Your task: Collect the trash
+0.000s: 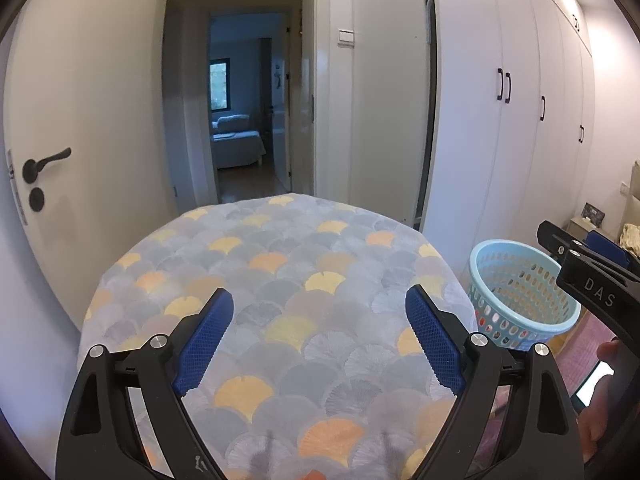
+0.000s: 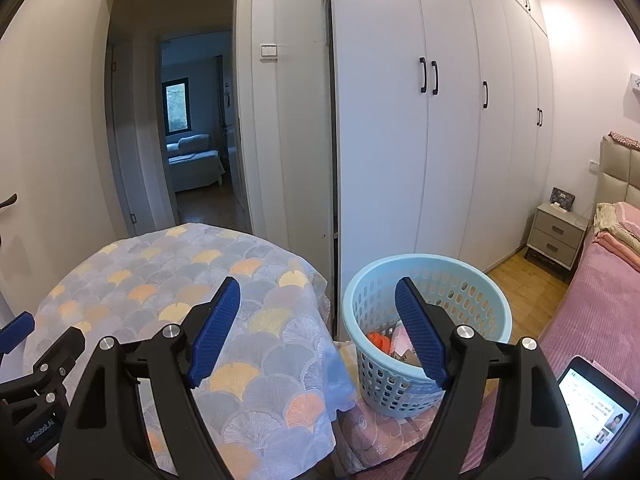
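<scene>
Both grippers, left (image 1: 319, 336) and right (image 2: 318, 326), spread empty; trash (image 2: 394, 344) in basket (image 2: 496, 300) ahead-right looks light, crumply — pinch a fold.

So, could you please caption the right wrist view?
Open right gripper above light blue perforated plastic basket holding trash.

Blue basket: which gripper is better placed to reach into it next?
Right. The right gripper is open beside the blue basket; the left gripper hangs open above the patterned tablecloth.
</scene>
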### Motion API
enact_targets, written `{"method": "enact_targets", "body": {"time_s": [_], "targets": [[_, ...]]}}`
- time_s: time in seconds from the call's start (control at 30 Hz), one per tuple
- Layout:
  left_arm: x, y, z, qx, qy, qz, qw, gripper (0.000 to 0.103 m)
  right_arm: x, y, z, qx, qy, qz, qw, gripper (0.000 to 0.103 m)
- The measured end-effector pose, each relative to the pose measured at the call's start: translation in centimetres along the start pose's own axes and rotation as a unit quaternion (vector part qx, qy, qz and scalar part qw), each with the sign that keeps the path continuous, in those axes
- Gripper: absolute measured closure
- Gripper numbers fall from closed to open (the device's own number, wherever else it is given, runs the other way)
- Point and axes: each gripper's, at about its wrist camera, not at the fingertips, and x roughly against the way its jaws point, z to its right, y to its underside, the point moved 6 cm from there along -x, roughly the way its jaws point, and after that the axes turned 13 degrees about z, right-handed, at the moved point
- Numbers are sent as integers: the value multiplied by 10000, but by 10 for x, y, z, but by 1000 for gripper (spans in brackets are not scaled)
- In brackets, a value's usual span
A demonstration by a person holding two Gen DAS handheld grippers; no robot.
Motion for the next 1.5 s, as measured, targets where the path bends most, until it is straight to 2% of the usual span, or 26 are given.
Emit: {"method": "enact_targets", "body": {"time_s": [0.8, 1.5], "targets": [[5, -1, -2, 3, 31, 30, 10000, 17, -2, -3, -2, 40, -41, -53, 10000, 27], [29, -13, -12, 147, -99, 225, 9996, 17, 24, -21, -9, 145, -29, 190, 9997, 23]]}}
